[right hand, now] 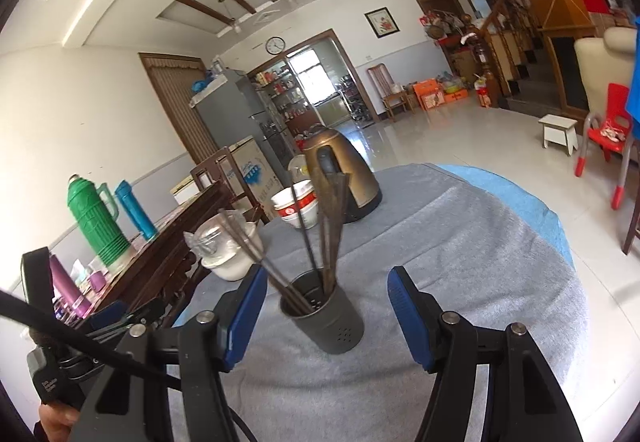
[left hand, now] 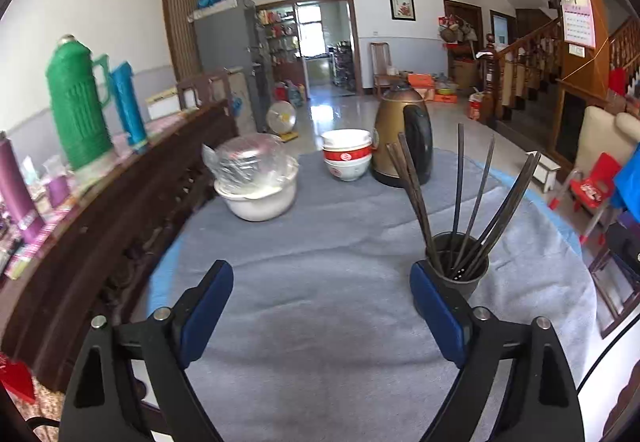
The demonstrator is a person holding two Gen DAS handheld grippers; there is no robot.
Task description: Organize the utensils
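Observation:
A dark grey utensil cup stands upright on the grey cloth with several dark chopsticks fanning out of it. My right gripper is open, and the cup sits in the gap between its blue pads with neither pad touching it. In the left wrist view the same cup stands just behind the right-hand finger, its chopsticks leaning apart. My left gripper is open wide over bare cloth to the left of the cup, with nothing between its fingers.
A round table under a grey cloth carries a bronze kettle, stacked red-and-white bowls and a white bowl with plastic-covered containers at the far side. A dark wooden sideboard with a green thermos borders the left.

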